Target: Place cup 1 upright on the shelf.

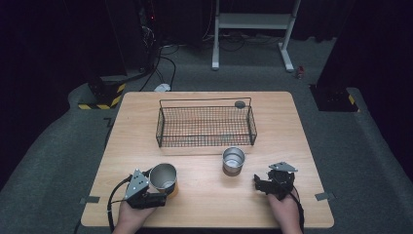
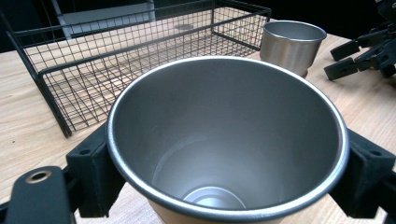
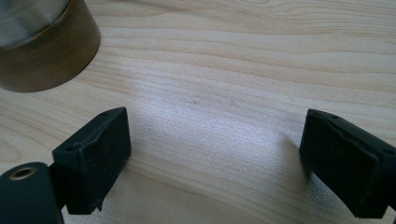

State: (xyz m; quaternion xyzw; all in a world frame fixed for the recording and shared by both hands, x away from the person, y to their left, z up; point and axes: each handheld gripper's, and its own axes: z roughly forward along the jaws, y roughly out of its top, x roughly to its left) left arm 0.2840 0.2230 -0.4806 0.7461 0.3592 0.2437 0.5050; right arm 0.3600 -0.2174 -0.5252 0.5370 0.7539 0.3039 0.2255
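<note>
My left gripper (image 1: 159,189) is shut on a steel cup (image 1: 163,176) with a tan band at its base, near the table's front left. In the left gripper view the black jaws press on both sides of the cup's rim (image 2: 229,140), and its inside is bare. A second steel cup (image 1: 233,161) stands upright mid-table, in front of the wire basket (image 1: 204,100). To its right, my right gripper (image 1: 260,184) rests low over the wood. Its jaws are open (image 3: 215,163), with only tabletop between them. The second cup's brown base (image 3: 42,51) sits off to their upper left.
The black wire basket (image 2: 51,70) stands at the middle back of the table (image 1: 204,209), and a small dark round thing (image 1: 239,104) lies at its back right corner. Beyond the table are a white stand's legs and cables on grey carpet.
</note>
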